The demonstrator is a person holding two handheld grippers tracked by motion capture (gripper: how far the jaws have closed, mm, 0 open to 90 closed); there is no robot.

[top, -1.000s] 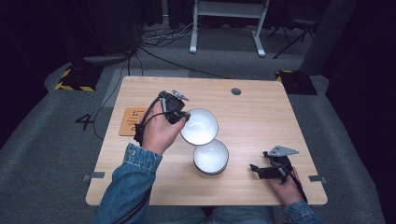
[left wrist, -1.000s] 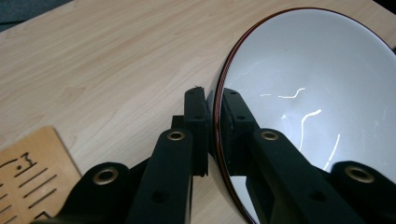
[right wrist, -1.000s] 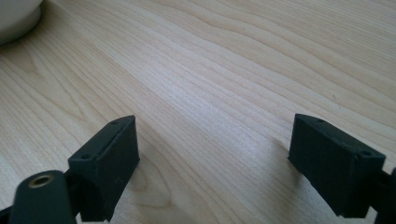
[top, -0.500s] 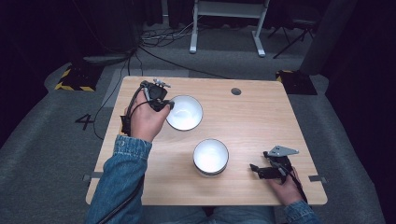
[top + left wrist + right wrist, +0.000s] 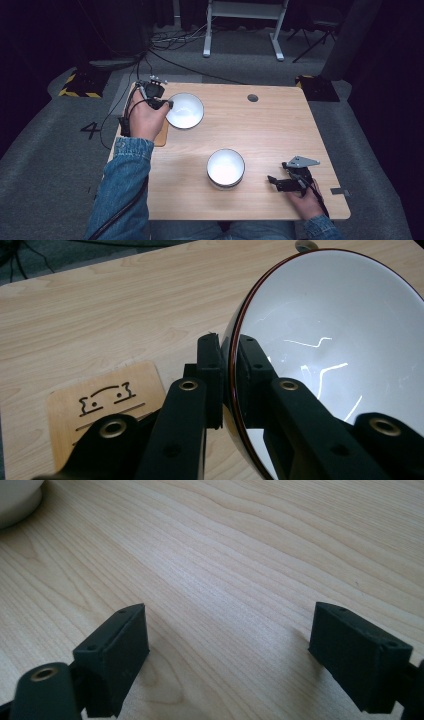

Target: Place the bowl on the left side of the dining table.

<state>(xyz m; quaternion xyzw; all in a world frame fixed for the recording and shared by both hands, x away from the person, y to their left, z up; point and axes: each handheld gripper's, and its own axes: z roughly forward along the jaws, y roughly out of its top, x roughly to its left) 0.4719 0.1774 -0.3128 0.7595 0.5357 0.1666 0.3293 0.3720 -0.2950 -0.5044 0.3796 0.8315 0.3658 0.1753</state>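
At the lower right of the high view, the right claw [image 5: 272,180] is resting on the counter [image 5: 280,125] with its jaws standing wide and nothing between them. A second white bowl [image 5: 226,168] is sitting just left of it, in the lower middle. Farther up, at the upper left, the left claw [image 5: 167,104] is pinching the rim of the white bowl [image 5: 185,111], just beside a small wooden board [image 5: 107,400].

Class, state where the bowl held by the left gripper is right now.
In the high view, the held bowl is at the table's far left, pinched by the left gripper, beside the small wooden board.
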